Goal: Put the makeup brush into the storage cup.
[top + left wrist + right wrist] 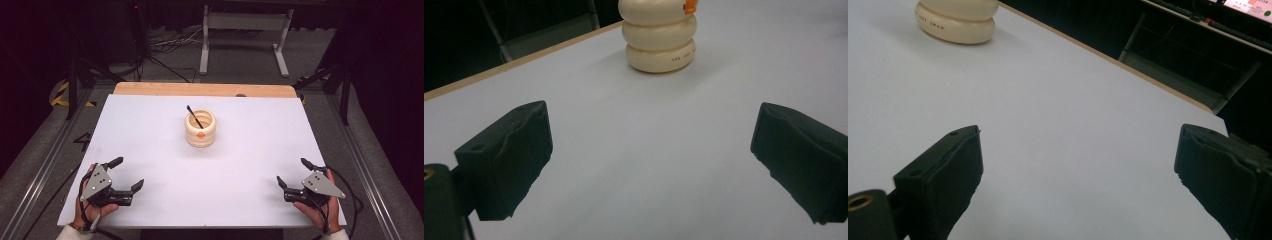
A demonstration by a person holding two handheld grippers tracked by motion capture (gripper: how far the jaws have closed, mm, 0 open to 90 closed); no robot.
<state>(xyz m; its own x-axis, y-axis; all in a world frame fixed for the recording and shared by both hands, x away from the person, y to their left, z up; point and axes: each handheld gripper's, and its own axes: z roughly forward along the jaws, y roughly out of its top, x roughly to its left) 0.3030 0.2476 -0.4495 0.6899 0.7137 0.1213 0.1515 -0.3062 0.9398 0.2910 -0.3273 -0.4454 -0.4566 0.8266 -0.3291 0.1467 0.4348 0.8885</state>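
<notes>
Cream holder: ribbed holder (200, 128) of three stacked rounded rings, upright near the middle of the table, slightly toward its far edge; an orange mark on the side facing the person.
Contents: thin black stick (194, 116) leaning inside the holder, its tip rising past the rim toward the far left.
Surface: white table top (150, 130), with a wooden strip (205, 90) along the far edge.
Left gripper: left gripper (128, 173) at the near left corner, held in a hand, jaws spread wide with nothing between them; well apart from the holder.
Right gripper: right gripper (294, 172) at the near right corner, held in a hand, jaws likewise spread and empty; well apart from the holder.
Left gripper view: holder (659, 35) ahead between the jaws.
Right gripper view: holder (958, 20) at upper left.
</notes>
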